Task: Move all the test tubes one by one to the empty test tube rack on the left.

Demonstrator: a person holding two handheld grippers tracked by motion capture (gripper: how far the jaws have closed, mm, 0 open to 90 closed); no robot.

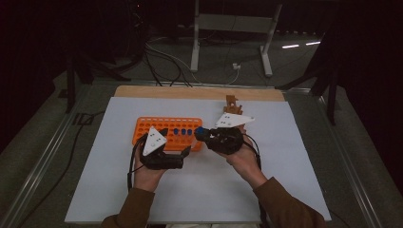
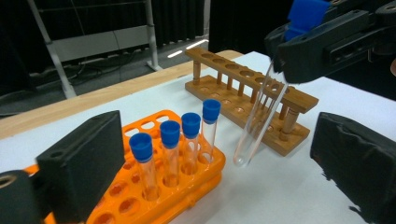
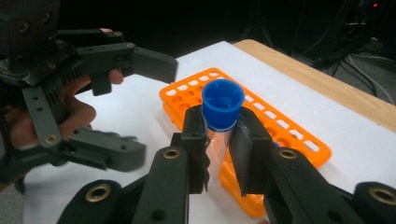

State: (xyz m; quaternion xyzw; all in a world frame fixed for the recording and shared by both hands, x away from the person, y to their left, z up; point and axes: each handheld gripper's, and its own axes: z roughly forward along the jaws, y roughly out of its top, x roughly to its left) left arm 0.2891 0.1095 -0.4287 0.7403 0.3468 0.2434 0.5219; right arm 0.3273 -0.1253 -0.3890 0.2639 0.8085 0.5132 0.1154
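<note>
A white sheet covers the wooden tabletop [image 1: 199, 92] in a dark room (cables trail across the floor behind). One orange plastic tube rack [image 2: 154, 186] holds four blue-capped clear test tubes [image 2: 170, 151] in a row. One brown wooden rack [image 2: 247, 95] stands beyond it. The right tongs [image 3: 219, 140] clamp a fifth blue-capped clear tube [image 3: 222, 105] just below its cap, above the sheet between the racks. The left tongs [image 2: 215, 182] gape wide, holding nothing.

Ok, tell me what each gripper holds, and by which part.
The right gripper clamps a test tube just below its blue cap. The left gripper is open and holds nothing.
</note>
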